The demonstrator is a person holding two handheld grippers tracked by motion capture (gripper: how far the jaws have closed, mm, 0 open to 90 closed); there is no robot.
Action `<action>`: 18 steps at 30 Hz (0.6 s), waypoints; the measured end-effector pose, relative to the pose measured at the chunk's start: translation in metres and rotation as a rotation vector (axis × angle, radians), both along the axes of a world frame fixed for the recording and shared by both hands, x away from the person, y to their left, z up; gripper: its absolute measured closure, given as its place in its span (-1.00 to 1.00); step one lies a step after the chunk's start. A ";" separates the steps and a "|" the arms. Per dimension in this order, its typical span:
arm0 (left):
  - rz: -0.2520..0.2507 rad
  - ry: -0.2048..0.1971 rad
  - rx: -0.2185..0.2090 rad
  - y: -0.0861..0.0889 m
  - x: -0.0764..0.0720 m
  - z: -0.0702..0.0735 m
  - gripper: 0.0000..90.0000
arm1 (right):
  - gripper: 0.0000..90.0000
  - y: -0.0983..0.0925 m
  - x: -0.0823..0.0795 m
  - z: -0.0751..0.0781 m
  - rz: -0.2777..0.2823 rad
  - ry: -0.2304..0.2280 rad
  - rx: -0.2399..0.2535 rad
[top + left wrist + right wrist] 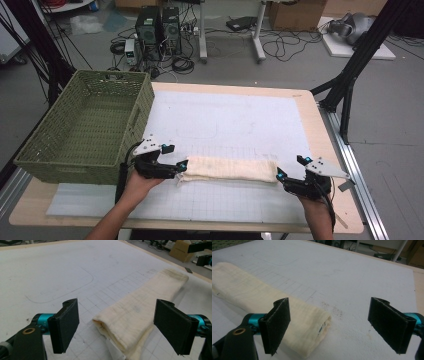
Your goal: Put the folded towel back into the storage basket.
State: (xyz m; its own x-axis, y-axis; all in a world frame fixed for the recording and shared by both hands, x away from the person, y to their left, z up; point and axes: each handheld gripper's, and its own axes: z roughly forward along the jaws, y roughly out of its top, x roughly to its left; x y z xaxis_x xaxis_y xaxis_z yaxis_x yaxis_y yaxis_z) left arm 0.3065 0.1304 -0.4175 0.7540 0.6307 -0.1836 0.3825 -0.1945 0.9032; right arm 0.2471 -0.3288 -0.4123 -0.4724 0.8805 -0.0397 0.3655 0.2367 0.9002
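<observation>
A cream folded towel (231, 169) lies as a long strip across the white gridded mat (235, 120) near the table's front. My left gripper (181, 165) sits at the towel's left end, jaws wide apart. In the left gripper view the towel (140, 312) end lies between the two pads (65, 323) without being pinched. My right gripper (290, 170) stands at the towel's right end, also open. In the right gripper view the towel (262, 300) end sits by the left pad (276, 322), and bare mat lies between the jaws.
A green woven basket (87, 125) stands at the table's left, close behind my left hand. The wooden table edge (330, 150) runs along the right. Computers, cables and black stand legs (350, 75) are on the floor beyond.
</observation>
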 end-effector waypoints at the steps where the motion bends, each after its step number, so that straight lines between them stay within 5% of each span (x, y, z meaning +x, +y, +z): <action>1: 0.000 0.000 0.002 -0.002 0.001 -0.001 -0.54 | -0.63 0.000 0.000 0.000 0.001 -0.002 -0.002; 9: 0.010 0.040 0.033 -0.011 0.010 -0.008 -0.52 | -0.63 0.000 0.001 -0.001 0.002 0.005 -0.006; 18: 0.034 0.088 0.132 -0.017 0.015 -0.018 -0.32 | -0.63 0.001 0.003 -0.002 0.006 0.007 -0.019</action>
State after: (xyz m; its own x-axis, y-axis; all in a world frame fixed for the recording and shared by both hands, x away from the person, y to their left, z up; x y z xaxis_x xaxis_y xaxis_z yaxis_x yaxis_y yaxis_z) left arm 0.3213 0.1134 -0.4358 0.7166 0.6785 -0.1619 0.4676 -0.2950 0.8333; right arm 0.2497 -0.3280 -0.4143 -0.4782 0.8767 -0.0532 0.3703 0.2561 0.8929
